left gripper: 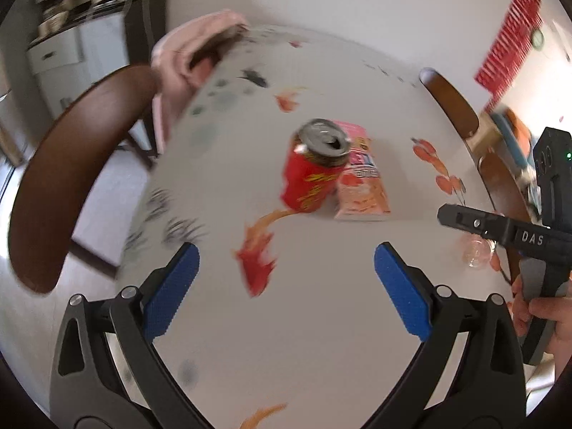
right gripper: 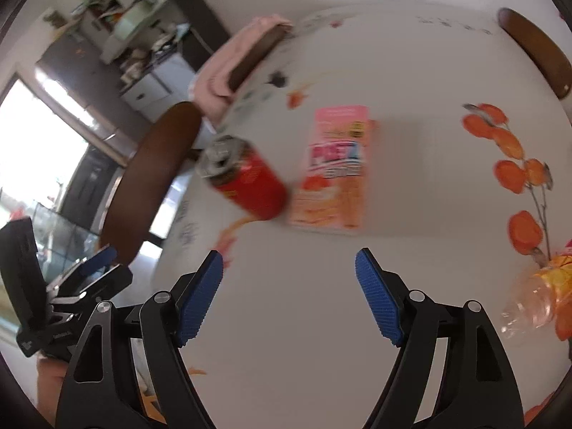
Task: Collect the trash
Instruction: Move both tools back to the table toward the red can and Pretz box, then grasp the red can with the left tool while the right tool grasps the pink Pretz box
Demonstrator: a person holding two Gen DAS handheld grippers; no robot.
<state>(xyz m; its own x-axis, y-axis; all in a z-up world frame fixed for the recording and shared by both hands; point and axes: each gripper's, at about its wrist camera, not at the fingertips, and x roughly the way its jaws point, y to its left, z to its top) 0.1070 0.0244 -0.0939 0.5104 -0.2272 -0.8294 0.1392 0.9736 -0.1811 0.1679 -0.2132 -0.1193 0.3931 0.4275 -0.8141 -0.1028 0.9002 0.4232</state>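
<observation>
Left wrist view: at 9 o'clock you have a dark wooden chair back (left gripper: 68, 164), off the table's edge, with a pink cloth (left gripper: 178, 68) draped over a second chair at 11 o'clock. Your left tool (left gripper: 286, 282) is at 6 o'clock, its blue pads (left gripper: 171, 293) spread wide with nothing between them, above the white table (left gripper: 321, 321) printed with orange motifs. The red can (left gripper: 312, 171) stands upright just right of centre, its opened top toward the camera. The pink snack box (left gripper: 361, 182) lies flat, touching the can's right side. A clear plastic bottle (left gripper: 477, 250) lies at 3 o'clock, partly hidden by your right tool (left gripper: 482, 223); its jaws are not readable from this view. Your hand (left gripper: 543, 318) grips its handle at 4 o'clock.

Right wrist view: your left tool (right gripper: 89, 271) enters at 8 o'clock. The chair back (right gripper: 150, 178) is at 9 o'clock, the pink cloth (right gripper: 228, 71) at 11 o'clock. The red can (right gripper: 246, 178) is left of centre, the snack box (right gripper: 336, 168) flat just beside it at centre; the picture is blurred, so contact is unclear. Your right tool (right gripper: 289, 296) is at 6 o'clock, jaws wide, holding nothing. The clear bottle (right gripper: 532, 304) lies on its side at 4 o'clock, well apart from the box.
</observation>
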